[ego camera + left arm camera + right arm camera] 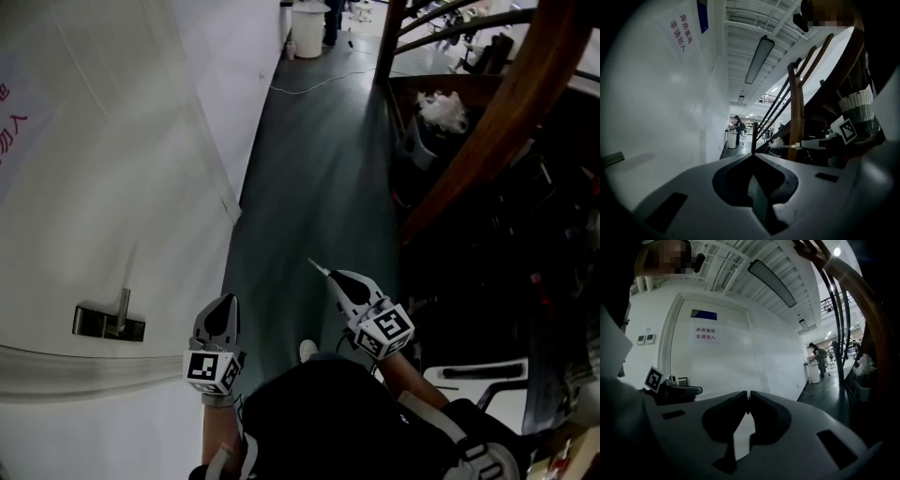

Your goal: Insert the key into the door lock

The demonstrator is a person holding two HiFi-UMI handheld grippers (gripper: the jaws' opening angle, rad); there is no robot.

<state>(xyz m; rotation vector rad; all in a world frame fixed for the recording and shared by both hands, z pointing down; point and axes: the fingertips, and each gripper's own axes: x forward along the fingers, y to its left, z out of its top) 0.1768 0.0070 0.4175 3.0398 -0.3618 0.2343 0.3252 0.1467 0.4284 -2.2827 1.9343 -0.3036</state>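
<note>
**Head view.** The right gripper is clamped on the key. The thin blade projects past the tips and points forward over the floor, not at the door. The lock, a metal plate with a lever, sits on the door at the far left. The left gripper stands between the lock and the key, so key and lock are well apart. The step in hand appears to be the approach: the key is gripped but not yet presented. The next move calls for swinging the right gripper leftward to face the door, then lining the blade up with the keyhole. No view shows the keyhole itself.

**Left gripper view.** The jaws are closed tip to tip with nothing between them. The lock shows at the left edge. The right gripper is at the right, with the key sticking out level.

**Right gripper view.** The jaws are pinched together on the key, of which only a sliver shows at the tips. The door fills the view ahead. The left gripper lies low at the left.
</note>
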